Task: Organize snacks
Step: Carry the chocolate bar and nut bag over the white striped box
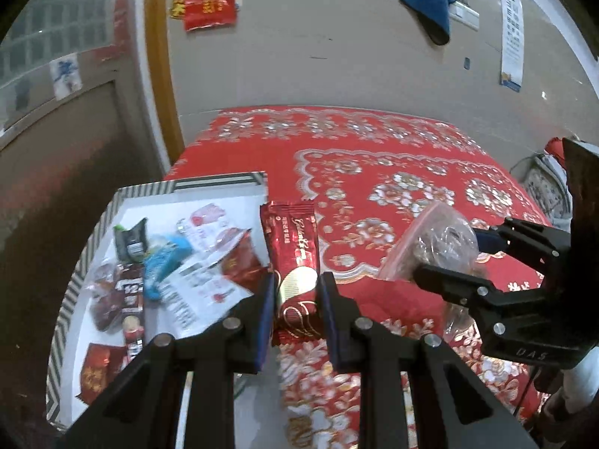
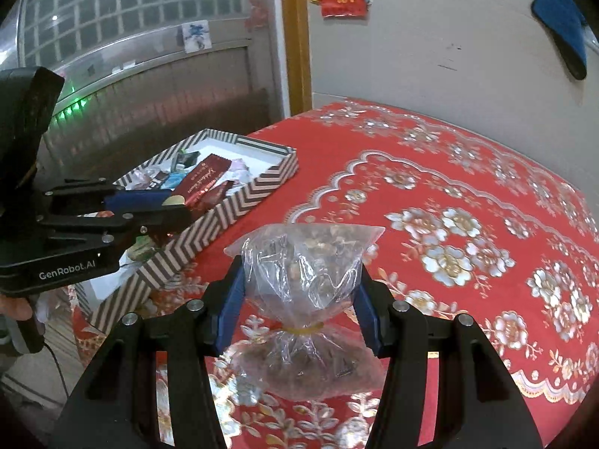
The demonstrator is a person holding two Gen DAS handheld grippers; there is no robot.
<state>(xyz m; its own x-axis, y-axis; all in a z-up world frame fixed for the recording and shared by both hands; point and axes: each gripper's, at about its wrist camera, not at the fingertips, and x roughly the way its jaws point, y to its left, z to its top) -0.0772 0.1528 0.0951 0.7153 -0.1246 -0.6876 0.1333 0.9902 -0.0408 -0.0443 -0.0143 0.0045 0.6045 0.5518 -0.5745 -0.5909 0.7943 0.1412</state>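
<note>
From the left wrist camera, the left hand-held gripper is clamped on a red snack bar, blue pads pressing both long sides, held just beside the right edge of the striped tray. The tray sits on the bench covered by a red floral cloth and holds assorted snack packets. The right hand-held gripper appears at right, closed on a clear bag.

From the right wrist camera, the right hand-held gripper squeezes the clear plastic bag of brown pieces above its yellow rubber band, over the cloth. The left gripper holds the bar over the tray's near side.
</note>
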